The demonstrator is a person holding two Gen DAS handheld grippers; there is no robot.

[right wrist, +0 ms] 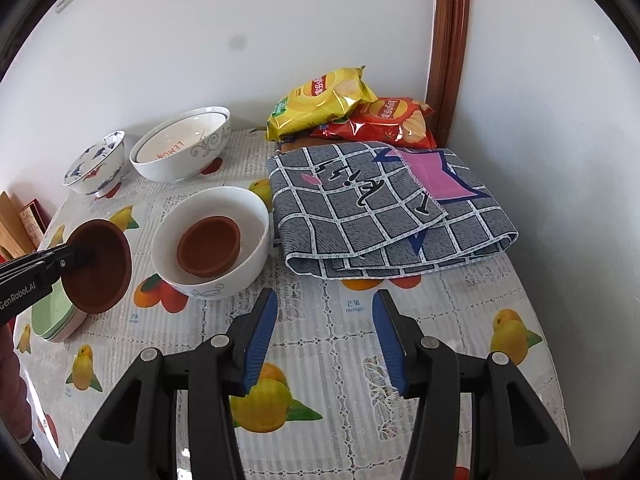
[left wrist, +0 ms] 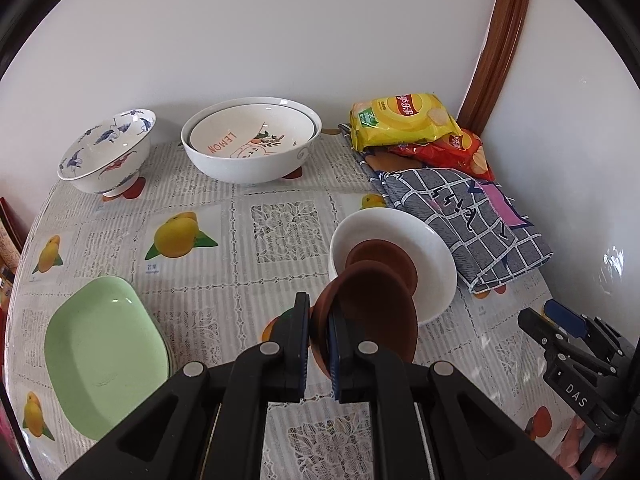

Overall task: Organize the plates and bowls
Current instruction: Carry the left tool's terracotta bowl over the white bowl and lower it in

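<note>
My left gripper (left wrist: 320,320) is shut on the rim of a small brown bowl (left wrist: 372,312), held tilted just in front of a white bowl (left wrist: 420,240). The held brown bowl also shows in the right wrist view (right wrist: 100,268), left of the white bowl (right wrist: 244,208). A second brown bowl (right wrist: 210,246) lies inside the white bowl. My right gripper (right wrist: 324,308) is open and empty above the tablecloth, near the folded cloth. It also shows at the right edge of the left wrist view (left wrist: 548,316).
Green plates (left wrist: 100,352) are stacked at front left. A blue-patterned bowl (left wrist: 108,152) and a large white bowl holding a LEMON bowl (left wrist: 252,140) stand by the wall. A folded checked cloth (right wrist: 384,208) and crisp bags (right wrist: 324,100) lie at right.
</note>
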